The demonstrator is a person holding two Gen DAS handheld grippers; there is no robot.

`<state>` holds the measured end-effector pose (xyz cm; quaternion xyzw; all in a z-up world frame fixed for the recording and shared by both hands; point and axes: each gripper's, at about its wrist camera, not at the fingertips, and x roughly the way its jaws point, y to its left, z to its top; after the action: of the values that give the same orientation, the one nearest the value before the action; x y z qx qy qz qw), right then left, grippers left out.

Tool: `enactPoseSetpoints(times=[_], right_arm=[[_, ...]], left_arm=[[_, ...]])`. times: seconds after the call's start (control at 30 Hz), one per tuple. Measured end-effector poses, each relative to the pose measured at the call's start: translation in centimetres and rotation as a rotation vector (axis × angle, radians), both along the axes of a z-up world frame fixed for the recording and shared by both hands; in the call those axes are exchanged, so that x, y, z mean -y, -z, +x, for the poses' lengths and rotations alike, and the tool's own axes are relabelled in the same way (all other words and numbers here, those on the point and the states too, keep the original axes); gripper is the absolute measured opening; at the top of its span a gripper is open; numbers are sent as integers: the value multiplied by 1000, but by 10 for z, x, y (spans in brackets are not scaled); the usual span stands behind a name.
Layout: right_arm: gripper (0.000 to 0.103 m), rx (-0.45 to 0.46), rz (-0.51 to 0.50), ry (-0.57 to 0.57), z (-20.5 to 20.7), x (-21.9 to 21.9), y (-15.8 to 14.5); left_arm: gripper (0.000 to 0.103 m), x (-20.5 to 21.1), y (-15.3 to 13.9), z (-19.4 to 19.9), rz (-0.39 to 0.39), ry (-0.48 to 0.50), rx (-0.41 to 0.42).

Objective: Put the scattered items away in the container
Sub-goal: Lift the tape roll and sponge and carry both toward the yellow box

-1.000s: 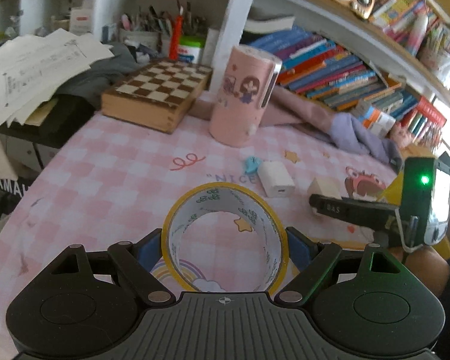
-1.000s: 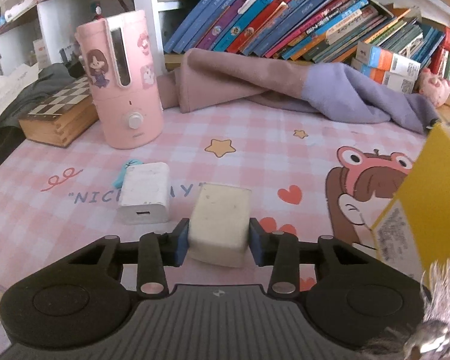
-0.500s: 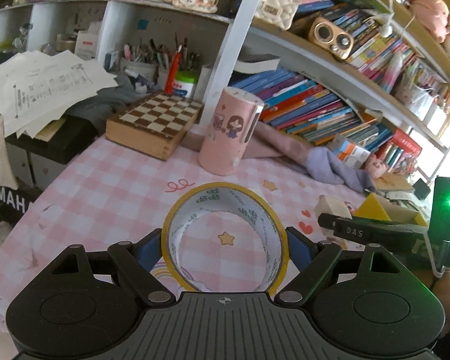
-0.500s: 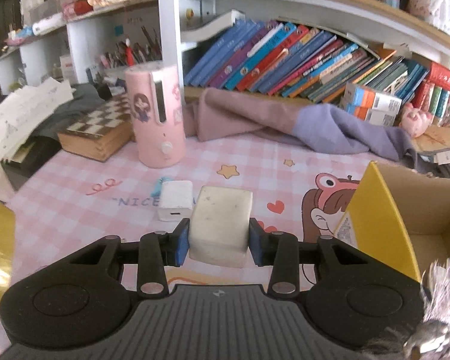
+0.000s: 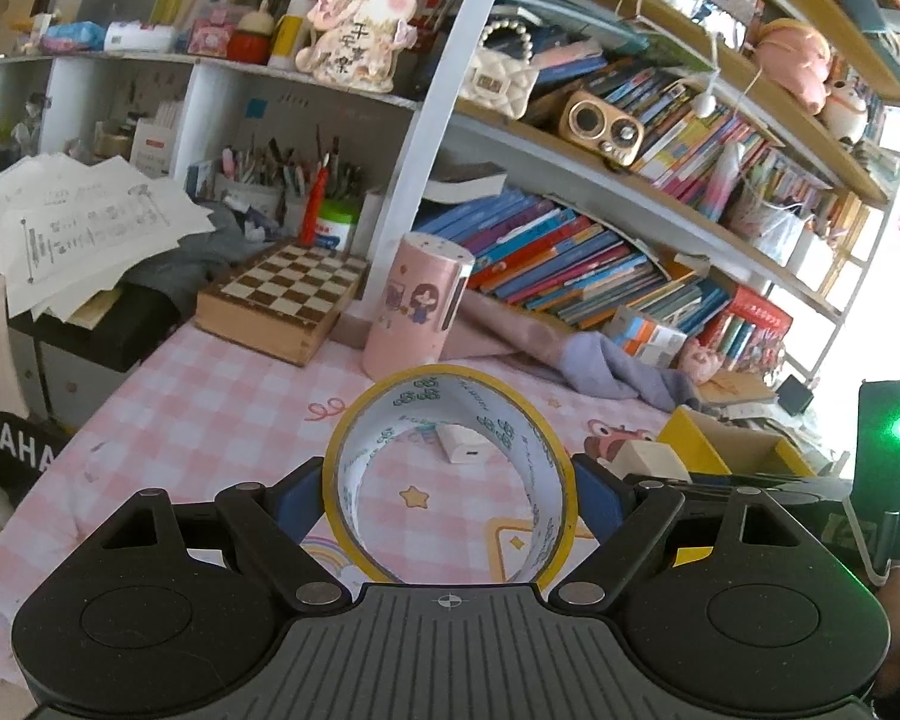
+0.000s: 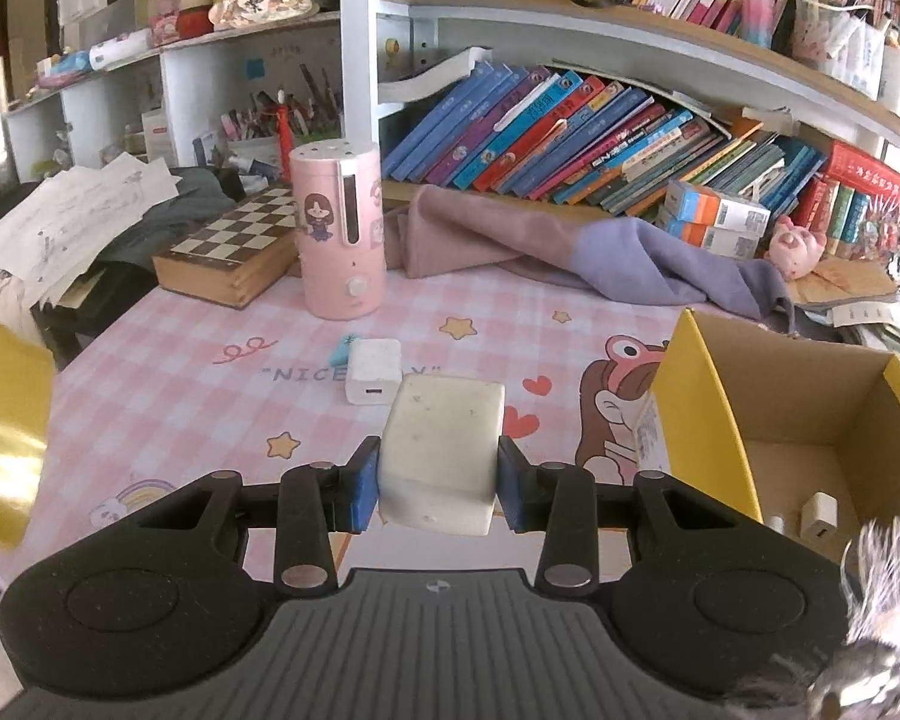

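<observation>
Now both loads hang above the bench: the left gripper (image 5: 450, 495) clamps a tape roll (image 5: 450, 474), the right gripper (image 6: 438, 480) a white block (image 6: 444, 450). Carry each over the cardboard box (image 6: 696, 420) rim before letting go, block first, since it is nearer.

On the pink checked bench (image 6: 168, 396), the pink cylindrical humidifier (image 6: 339, 234) stands at the back, with the wooden chessboard box (image 6: 234, 252) just to its left and the folded pink and purple cloth (image 6: 570, 252) to its right, before the row of leaning books (image 6: 570, 132) on the shelf. Nearer, the white square charger (image 6: 373, 371) lies on the bench with a small blue clip (image 6: 340, 349) just at its left. The open yellow cardboard box (image 6: 699, 414) sits at the right, with two small white items (image 6: 819, 515) in it.
</observation>
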<state>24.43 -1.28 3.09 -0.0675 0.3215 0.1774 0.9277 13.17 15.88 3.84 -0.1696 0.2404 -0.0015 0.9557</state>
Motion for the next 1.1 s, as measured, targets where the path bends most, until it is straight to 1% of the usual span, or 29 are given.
enactPoseSetpoints(times=[0.3,0.6,0.83,1.1], right_arm=[[36,5,-6,-18,-31,1,-9],[36,12,-18,-46,-51,4,-16],[36,9,-31,-71,-66,9,-15],[36,-5,-45,-69,-84,21,-13]], left_arm=[[86,4,-6,-25,-1,5,34],[86,7,-12,-47,3,-24,59],[86,18,-10,-57,-3,-14,58],[86,33,-10,-72,-11,12,66]])
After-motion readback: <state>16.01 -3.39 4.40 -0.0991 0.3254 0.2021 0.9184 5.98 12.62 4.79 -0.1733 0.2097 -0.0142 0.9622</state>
